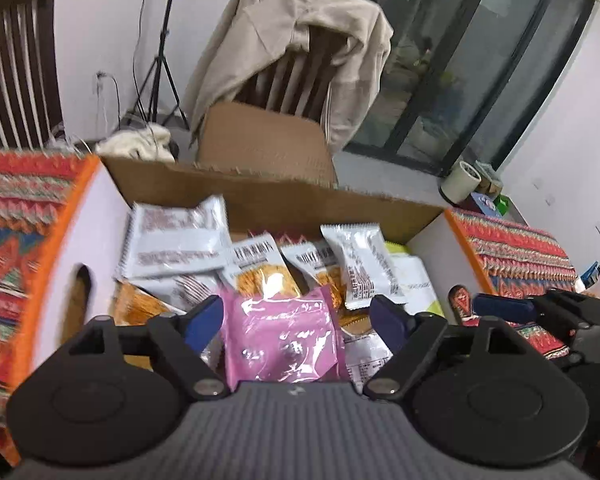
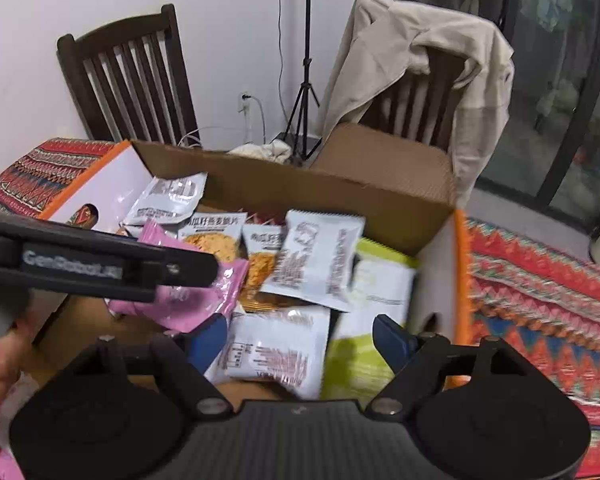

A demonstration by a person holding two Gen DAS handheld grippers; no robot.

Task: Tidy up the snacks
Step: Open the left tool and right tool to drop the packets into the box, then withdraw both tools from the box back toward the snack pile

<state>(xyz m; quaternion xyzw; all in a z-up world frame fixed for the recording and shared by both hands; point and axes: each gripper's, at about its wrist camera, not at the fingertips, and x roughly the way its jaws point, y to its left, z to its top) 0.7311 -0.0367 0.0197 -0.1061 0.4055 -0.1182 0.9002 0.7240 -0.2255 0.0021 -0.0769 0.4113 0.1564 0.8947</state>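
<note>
Both grippers hang open over the cardboard box (image 1: 260, 196): the left gripper (image 1: 298, 322) straddles a pink snack packet (image 1: 284, 340) untouched, the right gripper (image 2: 300, 340) a white packet (image 2: 272, 352), both lying inside the box.

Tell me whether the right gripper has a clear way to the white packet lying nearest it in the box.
Probably yes: the right gripper stands open directly over the white packet, which lies uncovered on top; nothing sits between.
</note>
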